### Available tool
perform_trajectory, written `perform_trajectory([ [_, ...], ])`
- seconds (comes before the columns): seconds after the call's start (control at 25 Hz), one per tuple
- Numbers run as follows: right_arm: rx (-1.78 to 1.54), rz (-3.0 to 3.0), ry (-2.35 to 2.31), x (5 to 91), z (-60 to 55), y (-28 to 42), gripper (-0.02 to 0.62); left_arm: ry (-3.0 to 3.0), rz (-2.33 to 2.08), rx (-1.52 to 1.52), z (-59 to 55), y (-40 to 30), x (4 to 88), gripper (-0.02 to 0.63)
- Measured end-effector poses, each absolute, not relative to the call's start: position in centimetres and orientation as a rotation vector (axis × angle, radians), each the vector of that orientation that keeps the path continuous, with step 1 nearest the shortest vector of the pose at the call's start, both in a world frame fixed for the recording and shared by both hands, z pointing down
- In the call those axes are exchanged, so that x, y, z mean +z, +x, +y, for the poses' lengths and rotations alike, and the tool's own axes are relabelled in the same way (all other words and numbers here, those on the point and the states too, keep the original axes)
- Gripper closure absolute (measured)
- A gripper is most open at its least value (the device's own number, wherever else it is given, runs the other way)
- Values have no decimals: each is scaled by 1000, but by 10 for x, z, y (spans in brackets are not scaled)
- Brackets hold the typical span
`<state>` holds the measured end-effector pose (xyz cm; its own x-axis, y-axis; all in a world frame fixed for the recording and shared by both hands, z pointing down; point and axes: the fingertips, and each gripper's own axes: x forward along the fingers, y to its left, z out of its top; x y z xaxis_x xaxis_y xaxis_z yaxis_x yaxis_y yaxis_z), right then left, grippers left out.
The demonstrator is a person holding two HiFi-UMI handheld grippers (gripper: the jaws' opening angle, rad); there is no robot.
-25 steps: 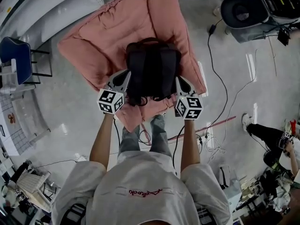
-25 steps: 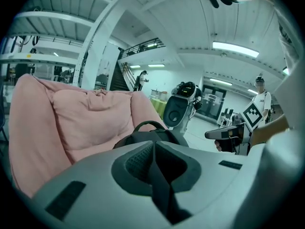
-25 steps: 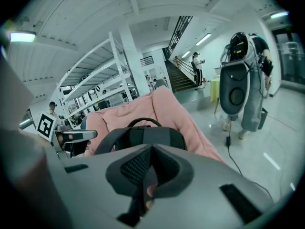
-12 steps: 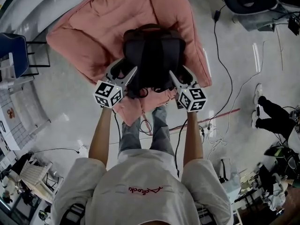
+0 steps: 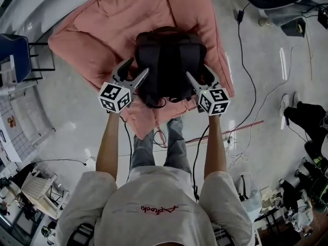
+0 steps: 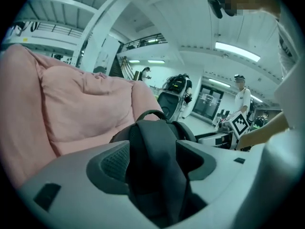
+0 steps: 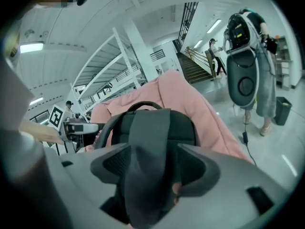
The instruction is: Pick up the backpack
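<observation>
Backpack (image 5: 170,60) lies on the pink cushion (image 5: 102,29), close to its near edge, strap side up, with the top loop (image 7: 143,105) at the far end.

It looks soft and slack: dark fabric that will likely sag and fold as it comes up, not lift as one block. Weight is hard to judge, so allow for a load inside. Nothing about it looks fragile or slippery.

The two padded straps are your best hold, being broad, thick and easy for the pads to bite on.

Your left gripper (image 5: 136,68) has its jaws wide apart, and they have just been opening. The left strap (image 6: 155,171) runs between them, but the pads are not pinching it. Your right gripper (image 5: 199,72) is the same: its jaws have just been opening and now stand wide, with the right strap (image 7: 147,161) lying loose in the gap.

Neither gripper holds anything yet, so the backpack rests wholly on the cushion.

Close on both straps evenly, or the bag will probably tip to one side. The cushion is soft too, so it may give under you.
</observation>
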<state>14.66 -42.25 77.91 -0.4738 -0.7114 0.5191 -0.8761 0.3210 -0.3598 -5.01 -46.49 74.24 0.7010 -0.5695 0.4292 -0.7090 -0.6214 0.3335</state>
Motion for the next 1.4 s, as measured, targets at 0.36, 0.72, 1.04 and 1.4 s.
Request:
perform_trajectory([
  [0.36,880,-2355,1347,793,-435,139,298,2451,-893,424,-463,-22,764,319],
  [0.72,903,-2436,1137,795,-416,116,366,2482,-820,408,-454,-17,765,321],
  [1.04,1007,-2580,913,772,-413,96,387,2513,-667,303,-445,-5,745,322],
  [1.4,1122,-2695,934,753,-438,101,403,2551,-650,111,-474,0,702,364],
])
